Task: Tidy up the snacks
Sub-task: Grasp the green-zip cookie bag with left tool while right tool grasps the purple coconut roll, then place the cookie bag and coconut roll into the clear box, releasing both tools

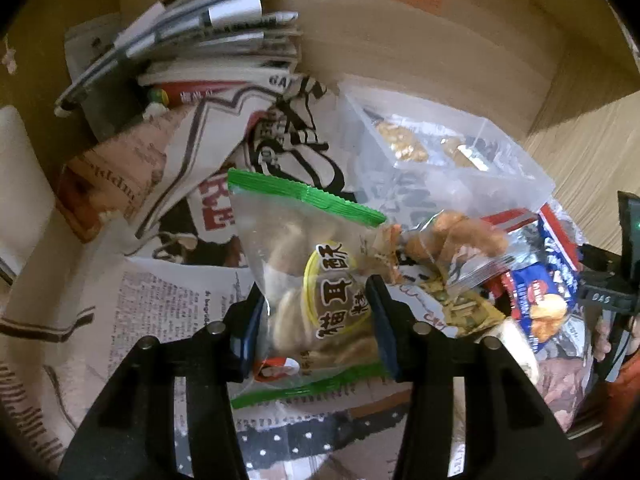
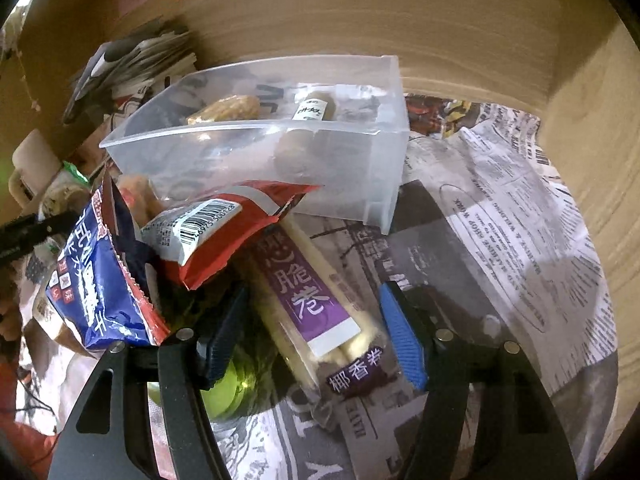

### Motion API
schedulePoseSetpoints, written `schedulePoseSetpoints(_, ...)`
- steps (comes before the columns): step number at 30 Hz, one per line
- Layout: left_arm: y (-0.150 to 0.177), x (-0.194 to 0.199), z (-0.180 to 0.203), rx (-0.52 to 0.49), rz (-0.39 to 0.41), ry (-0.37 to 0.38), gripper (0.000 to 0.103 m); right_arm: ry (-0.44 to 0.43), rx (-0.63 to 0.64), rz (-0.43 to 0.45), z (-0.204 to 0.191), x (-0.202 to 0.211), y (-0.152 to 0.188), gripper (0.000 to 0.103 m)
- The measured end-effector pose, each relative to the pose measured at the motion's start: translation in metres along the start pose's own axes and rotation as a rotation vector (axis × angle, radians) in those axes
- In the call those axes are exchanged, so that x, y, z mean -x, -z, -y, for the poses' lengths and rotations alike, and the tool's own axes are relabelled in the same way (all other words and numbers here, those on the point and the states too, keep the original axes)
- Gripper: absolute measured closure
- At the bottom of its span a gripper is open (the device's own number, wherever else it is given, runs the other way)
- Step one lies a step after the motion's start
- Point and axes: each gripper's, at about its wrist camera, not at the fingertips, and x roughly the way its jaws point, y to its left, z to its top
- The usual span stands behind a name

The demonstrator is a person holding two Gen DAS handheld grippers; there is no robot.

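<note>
My left gripper [image 1: 316,292] is shut on a clear biscuit bag with green sealed edges [image 1: 296,248], its pads pressing both sides of the bag's lower half. In the right wrist view, my right gripper [image 2: 314,292] stands open astride a long clear pack of pale wafer rolls with a purple label [image 2: 296,280]. The blue pads [image 2: 400,340] are on either side of the pack, apart from it. Behind it stands a clear plastic bin [image 2: 280,152] holding a few wrapped snacks. The same bin [image 1: 460,184] shows at the right in the left wrist view.
A red pack with a barcode [image 2: 224,236] and a blue bag [image 2: 92,280] lie piled left of the wafer pack. Newspaper [image 2: 520,220] lines the surface. Folded papers [image 1: 208,32] are stacked at the back left. Wooden walls [image 2: 400,20] close in behind and to the right.
</note>
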Motion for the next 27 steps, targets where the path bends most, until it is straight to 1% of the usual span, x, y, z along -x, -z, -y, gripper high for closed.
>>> schedulePoseSetpoints(1, -0.001, 0.004, 0.001, -0.002, 0.008, 0.002, 0.055, 0.006, 0.006, 0.003, -0.001, 0.000, 0.001, 0.040)
schedulePoseSetpoints(5, -0.003, 0.018, 0.005, -0.013, 0.037, 0.008, 0.055, 0.052, 0.016, 0.015, -0.002, 0.007, 0.009, 0.049)
schedulePoseSetpoints(9, -0.007, 0.029, 0.012, -0.032, 0.069, 0.022, 0.055, 0.079, -0.047, 0.015, 0.008, 0.020, 0.024, 0.059)
schedulePoseSetpoints(11, -0.008, 0.033, 0.017, -0.043, 0.084, 0.031, 0.055, 0.070, -0.080, 0.015, 0.013, 0.028, 0.032, 0.059)
schedulePoseSetpoints(15, -0.011, 0.040, 0.025, -0.060, 0.108, 0.050, 0.055, 0.085, -0.080, 0.022, 0.012, 0.035, 0.033, 0.059)
schedulePoseSetpoints(17, -0.011, 0.042, 0.027, -0.064, 0.117, 0.054, 0.055, 0.082, -0.074, 0.015, 0.010, 0.030, 0.028, 0.057)
schedulePoseSetpoints(22, -0.015, 0.045, 0.031, -0.061, 0.135, 0.072, 0.055, 0.103, -0.051, 0.005, 0.008, 0.010, 0.019, 0.057)
schedulePoseSetpoints(23, -0.017, 0.045, 0.032, -0.061, 0.136, 0.076, 0.055, 0.104, -0.054, 0.010, 0.008, 0.009, 0.019, 0.057)
schedulePoseSetpoints(24, -0.019, 0.044, 0.034, -0.062, 0.139, 0.080, 0.055, 0.107, -0.058, 0.016, 0.008, 0.009, 0.019, 0.060)
schedulePoseSetpoints(27, -0.024, 0.045, 0.038, -0.068, 0.148, 0.096, 0.055, 0.124, -0.077, 0.036, 0.011, 0.015, 0.020, 0.060)
